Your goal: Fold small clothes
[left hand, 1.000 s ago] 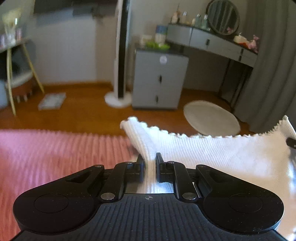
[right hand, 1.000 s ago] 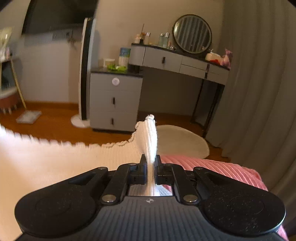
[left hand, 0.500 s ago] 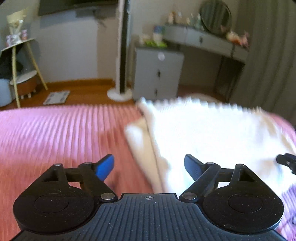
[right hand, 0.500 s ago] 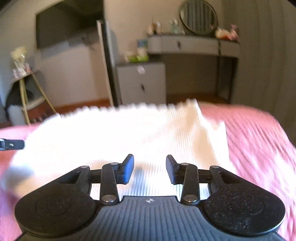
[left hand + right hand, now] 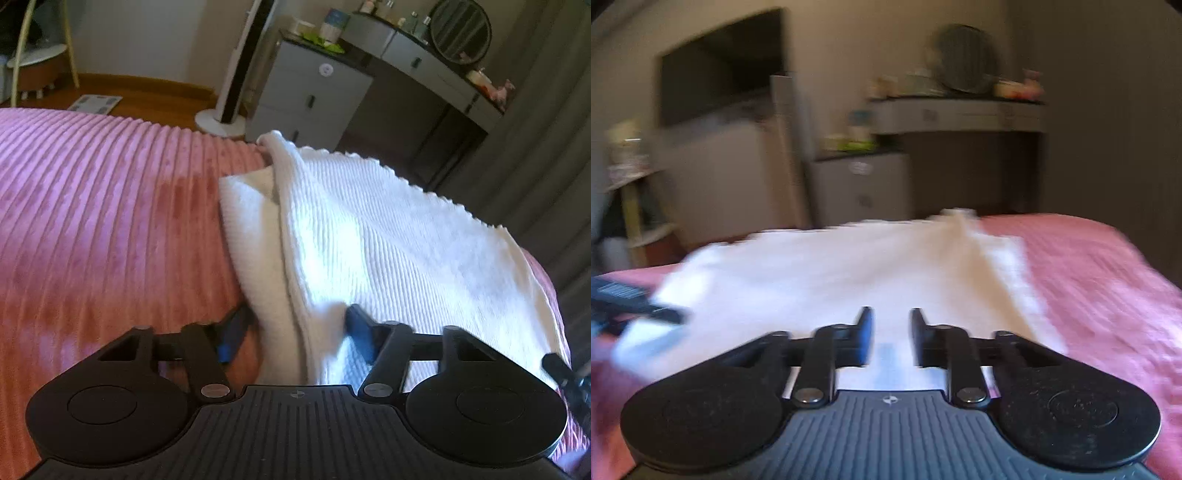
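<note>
A white ribbed knit garment (image 5: 388, 236) with a scalloped hem lies folded over on the pink ribbed bedspread (image 5: 103, 206). My left gripper (image 5: 295, 332) is open, its jaws straddling the garment's near left edge, where a fold of cloth bunches between them. The right wrist view is blurred. There my right gripper (image 5: 889, 332) is open with a narrow gap, low over the garment's (image 5: 842, 273) near edge, holding nothing. The left gripper (image 5: 631, 299) shows at that view's left edge.
The bed ends just beyond the garment. Past it stand a grey drawer cabinet (image 5: 310, 96), a white tower fan (image 5: 240, 74), a grey vanity desk with a round mirror (image 5: 461, 29) and grey curtains (image 5: 546, 147) on the right.
A second ago both grippers held the garment's corners up in the air. They laid it over onto the bed and opened. Since then the left gripper has dropped lower to the garment's left edge.
</note>
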`<action>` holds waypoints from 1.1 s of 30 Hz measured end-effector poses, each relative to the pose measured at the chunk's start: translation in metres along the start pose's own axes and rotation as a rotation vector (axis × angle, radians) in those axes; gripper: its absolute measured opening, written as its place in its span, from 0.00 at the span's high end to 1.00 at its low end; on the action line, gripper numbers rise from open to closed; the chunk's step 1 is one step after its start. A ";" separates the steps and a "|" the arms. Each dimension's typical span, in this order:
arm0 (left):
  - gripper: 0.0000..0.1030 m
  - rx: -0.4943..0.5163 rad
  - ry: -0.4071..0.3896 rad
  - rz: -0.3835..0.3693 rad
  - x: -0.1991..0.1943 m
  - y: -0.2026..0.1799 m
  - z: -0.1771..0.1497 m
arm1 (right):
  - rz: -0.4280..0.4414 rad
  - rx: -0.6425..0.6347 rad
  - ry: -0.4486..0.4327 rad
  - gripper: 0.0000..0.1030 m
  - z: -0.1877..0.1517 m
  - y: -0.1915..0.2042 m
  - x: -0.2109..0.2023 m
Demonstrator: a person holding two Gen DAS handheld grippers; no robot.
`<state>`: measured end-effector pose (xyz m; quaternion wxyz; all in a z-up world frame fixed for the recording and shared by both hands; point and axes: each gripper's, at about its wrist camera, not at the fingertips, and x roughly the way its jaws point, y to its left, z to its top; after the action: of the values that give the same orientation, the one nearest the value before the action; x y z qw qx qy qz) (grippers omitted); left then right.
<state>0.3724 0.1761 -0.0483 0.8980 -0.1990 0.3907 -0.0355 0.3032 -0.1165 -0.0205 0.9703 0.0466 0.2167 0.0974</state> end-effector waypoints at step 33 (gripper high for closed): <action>0.68 0.307 -0.054 -0.249 0.043 -0.202 -0.041 | 0.079 0.513 0.020 0.84 -0.032 -0.114 0.005</action>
<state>0.3915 -0.0328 -0.0255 0.9167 -0.1073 0.3290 -0.1999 0.3134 -0.2249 -0.0670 0.9199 0.2987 0.2420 0.0775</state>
